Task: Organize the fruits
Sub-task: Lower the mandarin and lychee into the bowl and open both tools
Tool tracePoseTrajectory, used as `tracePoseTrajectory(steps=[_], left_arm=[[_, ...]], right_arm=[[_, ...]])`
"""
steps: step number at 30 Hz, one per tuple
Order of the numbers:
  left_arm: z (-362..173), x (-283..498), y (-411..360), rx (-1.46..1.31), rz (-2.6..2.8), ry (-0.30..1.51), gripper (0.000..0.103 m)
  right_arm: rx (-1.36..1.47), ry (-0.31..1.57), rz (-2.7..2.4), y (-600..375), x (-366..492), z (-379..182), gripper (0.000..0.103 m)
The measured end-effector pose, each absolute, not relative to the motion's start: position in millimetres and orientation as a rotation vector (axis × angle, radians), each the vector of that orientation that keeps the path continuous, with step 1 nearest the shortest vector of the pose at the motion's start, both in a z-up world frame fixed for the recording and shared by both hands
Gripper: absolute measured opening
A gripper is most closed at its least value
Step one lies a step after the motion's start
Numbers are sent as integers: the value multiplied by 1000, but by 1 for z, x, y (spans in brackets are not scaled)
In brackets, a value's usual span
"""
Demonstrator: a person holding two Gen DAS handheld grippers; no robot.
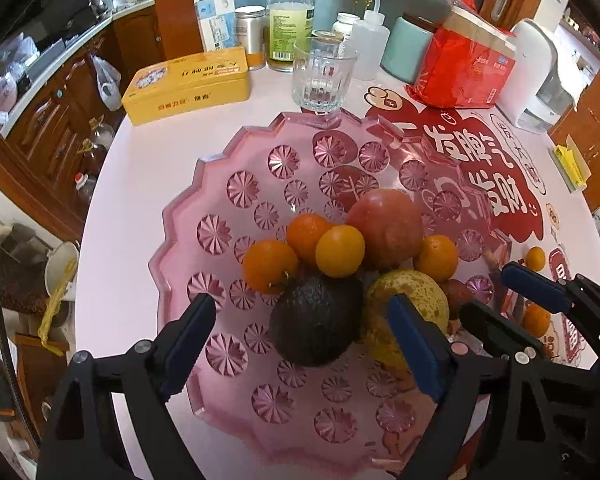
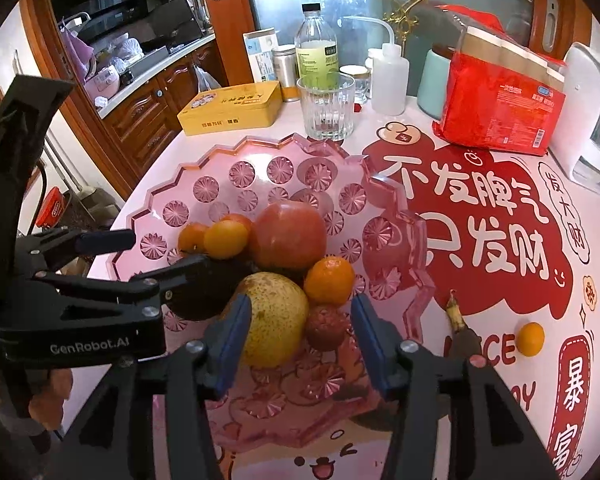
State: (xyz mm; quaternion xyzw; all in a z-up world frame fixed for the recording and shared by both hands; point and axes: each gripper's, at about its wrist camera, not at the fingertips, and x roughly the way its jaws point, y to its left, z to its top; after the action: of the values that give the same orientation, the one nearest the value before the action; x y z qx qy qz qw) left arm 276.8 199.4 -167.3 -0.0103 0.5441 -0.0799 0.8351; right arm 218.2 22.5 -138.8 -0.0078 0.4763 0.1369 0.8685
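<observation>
Crowding the pink tray [image 1: 188, 216], fruit sits between both tongs' [image 1: 300, 320] parted, empty jaws.

Black grippers [image 1: 300, 336], blue finger pads [image 2: 232, 344]

Both views are bright overall, daylight-ish, w/ the pale worktop [image 1: 148, 184] washed out to near white on the left. Colours are punchy, esp. the red pack [image 2: 500, 108]. Heavy fisheye: straight edges bow, stuff near the rim gets squashed, and the corners are black vignette. Centre is fairly sharp, text on the mat is readable in the right wrist view; edges go soft and smeary. The pink tray [image 1: 220, 208] picks up small glints on its cut facets. Soft shadows only, tucked under the fruit pile. Cabinets bg left sit dim and murky.
</observation>
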Motion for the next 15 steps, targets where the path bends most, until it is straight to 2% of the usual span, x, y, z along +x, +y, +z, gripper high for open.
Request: tracePoseTrajectory(steps=[15], left_arm=[[-143,234,207,-109,-150,1070,87]], right_arm=[[19,966,300,16,193,-123,52]])
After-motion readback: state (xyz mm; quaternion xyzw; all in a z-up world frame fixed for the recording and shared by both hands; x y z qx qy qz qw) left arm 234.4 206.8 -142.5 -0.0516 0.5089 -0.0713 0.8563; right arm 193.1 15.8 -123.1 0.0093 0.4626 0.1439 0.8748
